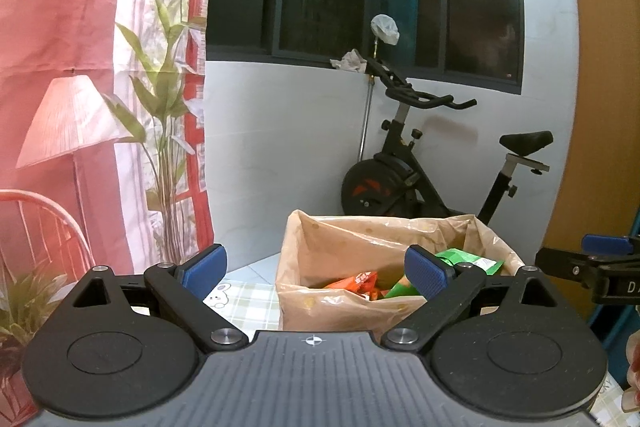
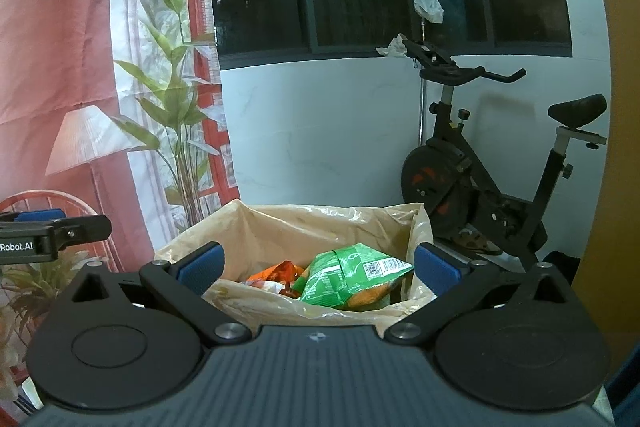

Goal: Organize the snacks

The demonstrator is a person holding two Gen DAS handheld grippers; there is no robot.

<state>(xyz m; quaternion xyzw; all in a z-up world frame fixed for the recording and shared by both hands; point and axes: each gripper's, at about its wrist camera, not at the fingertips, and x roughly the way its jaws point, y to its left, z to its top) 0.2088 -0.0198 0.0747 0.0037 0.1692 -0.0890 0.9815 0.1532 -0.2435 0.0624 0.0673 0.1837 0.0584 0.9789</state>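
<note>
Left gripper point(image 1: 316, 273): matt black plastic links, bright metal pivot pins, and blue pads point(image 1: 426, 273) with a fine grid texture. The housing at lower centre is ribbed, dull grey.

Right gripper point(image 2: 318, 269): same finishes.

Bag point(image 2: 256, 235): thin translucent tan plastic, wrinkled, slightly glossy.

Green snack packet point(image 2: 348, 277): glossy printed film, creased.

Orange snack packet point(image 2: 276, 273): glossy film.

Curtain point(image 1: 60, 27), left of frame: printed cloth with fold creases.

Wall point(image 1: 280, 131): smooth, pale, faint sheen.

Tablecloth point(image 1: 244, 297): checked, smooth.

Exercise bike point(image 2: 480, 163): matt black frame; its upright post appears to be bare metal.
</note>
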